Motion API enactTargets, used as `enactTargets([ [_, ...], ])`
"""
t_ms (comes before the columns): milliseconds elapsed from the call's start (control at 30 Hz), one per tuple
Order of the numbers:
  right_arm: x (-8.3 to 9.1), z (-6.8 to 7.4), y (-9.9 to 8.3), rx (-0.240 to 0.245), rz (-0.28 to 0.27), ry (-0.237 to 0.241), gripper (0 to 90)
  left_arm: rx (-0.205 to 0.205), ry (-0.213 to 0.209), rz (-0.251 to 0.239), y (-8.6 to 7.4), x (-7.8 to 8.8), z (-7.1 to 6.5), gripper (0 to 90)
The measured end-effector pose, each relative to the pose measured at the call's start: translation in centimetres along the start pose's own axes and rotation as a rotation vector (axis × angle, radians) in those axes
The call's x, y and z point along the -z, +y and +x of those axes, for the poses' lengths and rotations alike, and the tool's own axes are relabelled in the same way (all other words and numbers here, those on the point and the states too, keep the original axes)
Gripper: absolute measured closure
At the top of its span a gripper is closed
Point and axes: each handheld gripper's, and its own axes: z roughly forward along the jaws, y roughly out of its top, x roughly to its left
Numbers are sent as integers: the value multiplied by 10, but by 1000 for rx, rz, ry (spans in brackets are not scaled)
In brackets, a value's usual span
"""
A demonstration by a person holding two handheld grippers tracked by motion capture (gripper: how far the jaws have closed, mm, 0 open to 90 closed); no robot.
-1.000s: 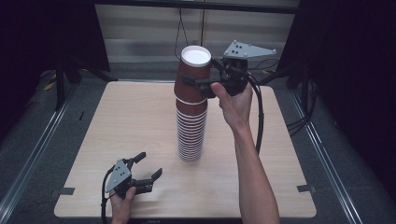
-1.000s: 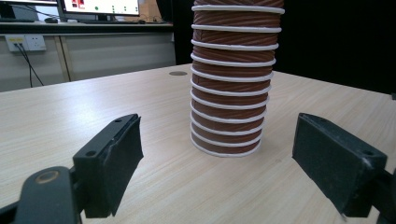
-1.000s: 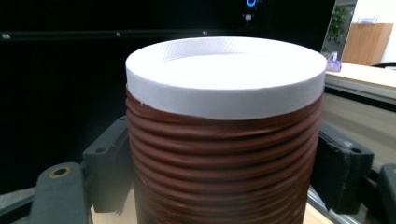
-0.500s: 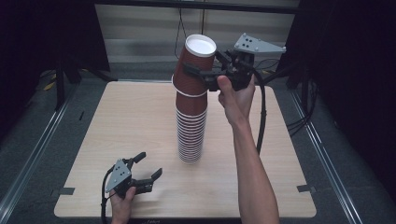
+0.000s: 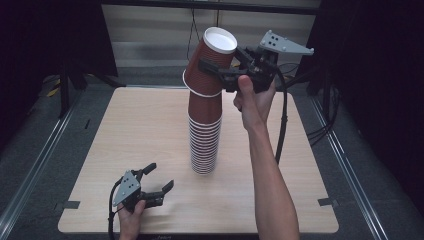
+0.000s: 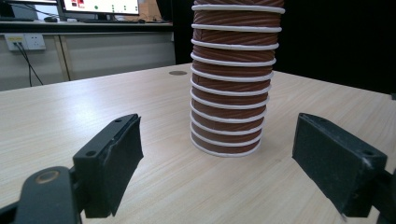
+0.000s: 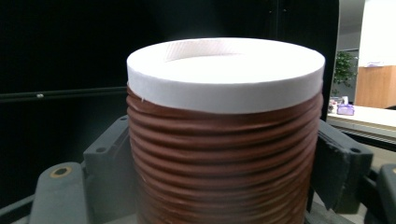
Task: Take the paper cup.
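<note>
Clamped the right gripper (image 5: 217, 66) on a brown ribbed paper cup (image 5: 207, 50), tilted atop the tall stack of matching cups (image 5: 204, 135) mid-way across the pale wooden table (image 5: 125, 125); rested the left gripper (image 5: 160, 176) near the front edge, jaws spread, empty.

No text, label or number is legible — cups and table unmarked.

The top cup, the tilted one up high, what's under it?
Under the top cup, squeezed by the right gripper, stands the stack of brown cups on the wooden table. The top cup's mouth still overlaps the stack, hiding whether they touch.
</note>
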Motion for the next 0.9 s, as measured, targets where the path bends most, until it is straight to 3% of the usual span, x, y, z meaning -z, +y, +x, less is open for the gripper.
enactTargets([
  [500,18,-1,7,-15,-48,-11,200,-5,-1,3,0,0,0,156],
  [900,48,-5,7,-26,-79,-46,199,-15,-1,10,1,-1,0,156],
])
